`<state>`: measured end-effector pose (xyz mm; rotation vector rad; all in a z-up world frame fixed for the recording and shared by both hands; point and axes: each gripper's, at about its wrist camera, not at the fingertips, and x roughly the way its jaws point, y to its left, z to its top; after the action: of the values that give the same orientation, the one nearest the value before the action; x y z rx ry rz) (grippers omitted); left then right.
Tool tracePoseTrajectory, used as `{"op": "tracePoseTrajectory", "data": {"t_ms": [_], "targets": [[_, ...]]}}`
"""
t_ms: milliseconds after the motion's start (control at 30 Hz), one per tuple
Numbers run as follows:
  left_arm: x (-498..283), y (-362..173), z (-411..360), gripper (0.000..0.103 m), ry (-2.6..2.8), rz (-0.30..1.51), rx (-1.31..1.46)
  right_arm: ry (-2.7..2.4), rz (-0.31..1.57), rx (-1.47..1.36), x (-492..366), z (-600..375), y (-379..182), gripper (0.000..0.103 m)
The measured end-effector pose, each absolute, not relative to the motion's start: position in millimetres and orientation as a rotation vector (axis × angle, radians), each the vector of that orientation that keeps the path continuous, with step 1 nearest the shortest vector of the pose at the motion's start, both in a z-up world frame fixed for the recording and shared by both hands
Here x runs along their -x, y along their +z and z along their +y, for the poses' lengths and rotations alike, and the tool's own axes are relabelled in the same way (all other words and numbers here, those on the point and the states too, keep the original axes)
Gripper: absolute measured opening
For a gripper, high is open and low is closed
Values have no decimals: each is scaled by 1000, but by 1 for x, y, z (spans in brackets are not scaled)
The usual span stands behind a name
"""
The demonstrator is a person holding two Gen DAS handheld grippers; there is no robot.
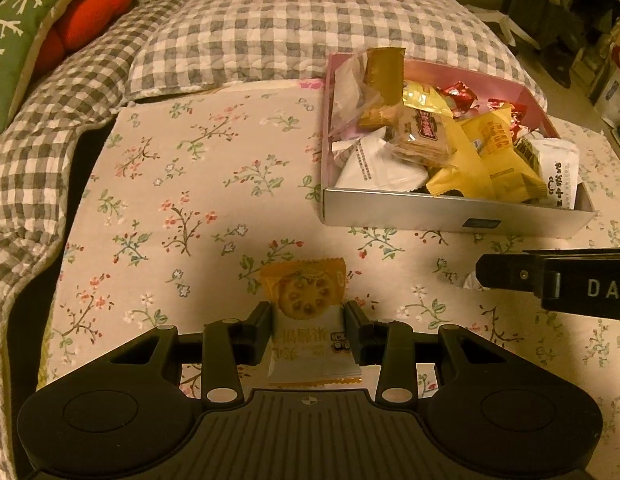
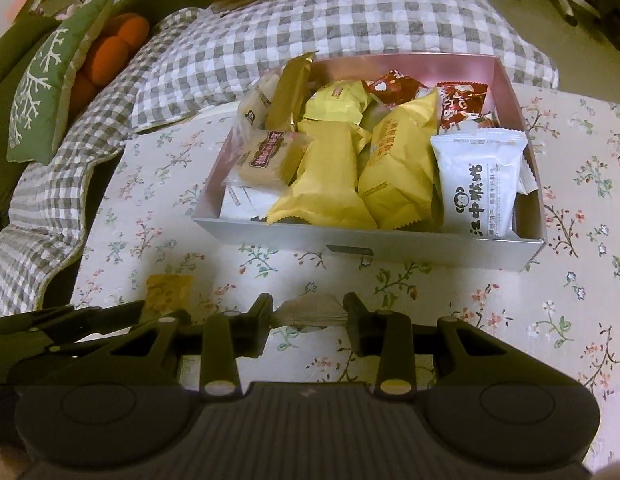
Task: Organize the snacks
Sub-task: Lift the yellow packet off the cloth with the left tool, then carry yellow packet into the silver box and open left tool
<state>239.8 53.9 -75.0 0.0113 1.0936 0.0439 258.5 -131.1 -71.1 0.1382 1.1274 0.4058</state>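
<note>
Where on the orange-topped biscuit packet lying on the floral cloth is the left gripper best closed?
Across the middle of the biscuit packet, on its two long side edges, coming in low from its near end. It lies flat and lengthwise along the left gripper, whose fingers already flank its narrow width. The crimped end seals look thin and likely to slip.
</note>
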Motion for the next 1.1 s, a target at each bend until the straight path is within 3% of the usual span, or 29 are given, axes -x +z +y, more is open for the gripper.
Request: {"op": "tracePoseTrajectory", "data": {"t_ms": [767, 1100], "targets": [[-238, -52, 45, 36, 17, 988, -58, 415, 1084, -164, -250, -150, -43, 35], [-257, -16, 49, 36, -64, 906, 117, 361, 1013, -290, -266, -185, -22, 35]]}}
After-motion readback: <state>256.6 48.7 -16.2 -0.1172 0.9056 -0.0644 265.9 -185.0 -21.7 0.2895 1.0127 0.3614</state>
